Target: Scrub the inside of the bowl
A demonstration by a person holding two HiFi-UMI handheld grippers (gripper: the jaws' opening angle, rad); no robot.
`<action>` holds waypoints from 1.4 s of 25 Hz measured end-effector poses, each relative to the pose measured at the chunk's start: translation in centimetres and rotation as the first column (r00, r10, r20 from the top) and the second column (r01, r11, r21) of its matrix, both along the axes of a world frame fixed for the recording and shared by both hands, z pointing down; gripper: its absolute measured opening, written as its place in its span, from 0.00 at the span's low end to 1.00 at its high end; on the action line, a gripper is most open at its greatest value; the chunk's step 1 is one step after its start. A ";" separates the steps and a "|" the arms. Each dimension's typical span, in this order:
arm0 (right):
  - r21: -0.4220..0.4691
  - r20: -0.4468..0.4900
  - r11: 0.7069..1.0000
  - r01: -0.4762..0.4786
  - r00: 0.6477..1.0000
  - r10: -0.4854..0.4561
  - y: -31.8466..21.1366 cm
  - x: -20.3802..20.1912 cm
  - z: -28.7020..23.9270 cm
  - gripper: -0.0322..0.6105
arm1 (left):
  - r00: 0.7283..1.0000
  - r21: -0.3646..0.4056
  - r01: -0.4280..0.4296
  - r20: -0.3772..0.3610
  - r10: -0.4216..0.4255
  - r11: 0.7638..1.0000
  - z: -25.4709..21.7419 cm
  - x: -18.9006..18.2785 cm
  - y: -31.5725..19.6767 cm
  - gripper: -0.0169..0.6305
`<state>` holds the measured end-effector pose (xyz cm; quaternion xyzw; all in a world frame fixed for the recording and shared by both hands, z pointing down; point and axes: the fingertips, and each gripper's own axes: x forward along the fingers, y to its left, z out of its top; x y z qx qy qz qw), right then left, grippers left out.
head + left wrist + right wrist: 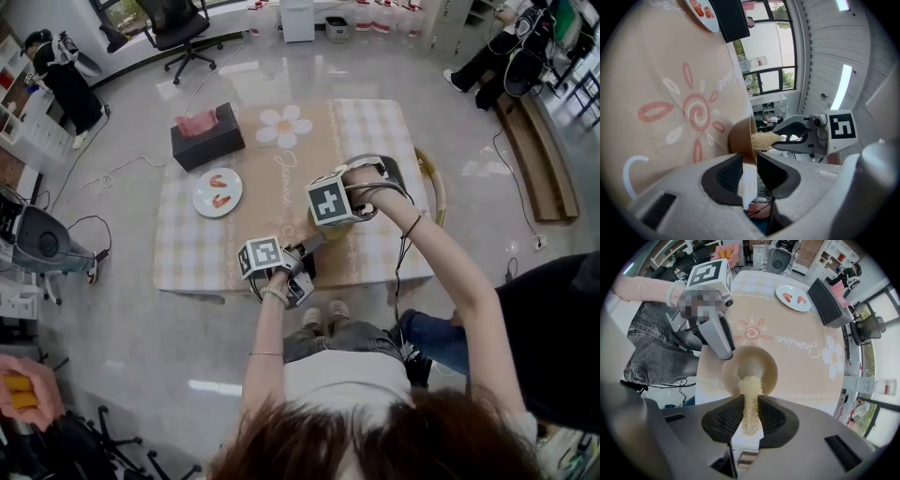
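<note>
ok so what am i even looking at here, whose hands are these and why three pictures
There is no robot here. A person sits at a table and holds a pair of two-jaw tools. The head view comes from a camera on the person's head, looking down. The other two come from cameras riding on each tool, looking along its jaws. The left tool is clamped on the rim of a brown bowl. The right tool grips a yellowish mesh scrubber pushed into that bowl. Further off lie a white plate with red food pieces and a black tissue box.
</note>
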<state>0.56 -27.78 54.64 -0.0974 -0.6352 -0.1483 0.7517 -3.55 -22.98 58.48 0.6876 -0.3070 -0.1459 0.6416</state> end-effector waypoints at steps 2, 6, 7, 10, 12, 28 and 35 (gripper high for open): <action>-0.005 0.008 0.999 -0.051 0.999 0.051 0.2 0.0 0.0 0.17 | 1.000 -0.003 -0.006 -0.002 0.006 1.000 -0.1 0.1 0.0 0.18; -0.011 0.019 0.993 -0.121 0.992 0.121 0.6 0.2 0.2 0.17 | 1.000 -0.008 -0.014 -0.006 0.014 1.000 -0.1 0.3 0.0 0.18; -0.010 0.017 0.991 -0.136 0.991 0.136 0.7 0.3 0.2 0.17 | 1.000 -0.009 -0.015 -0.008 0.015 1.000 -0.1 0.3 0.0 0.18; -0.011 0.017 0.987 -0.163 0.986 0.164 0.9 0.5 0.1 0.17 | 1.000 -0.012 -0.019 -0.011 0.019 1.000 0.0 0.3 0.0 0.18; -0.014 0.020 0.984 -0.178 0.984 0.178 1.0 0.4 0.1 0.17 | 1.000 -0.011 -0.024 -0.011 0.024 1.000 0.0 0.3 -0.1 0.18; -0.094 0.002 0.940 -0.327 0.944 0.329 3.1 -1.0 0.8 0.17 | 0.999 -0.015 -0.050 -0.020 0.050 0.999 0.0 0.6 0.0 0.18; -0.136 0.034 0.921 -0.366 0.927 0.374 3.0 -1.7 0.9 0.17 | 0.998 -0.009 -0.056 -0.034 0.055 0.998 0.0 0.5 0.0 0.18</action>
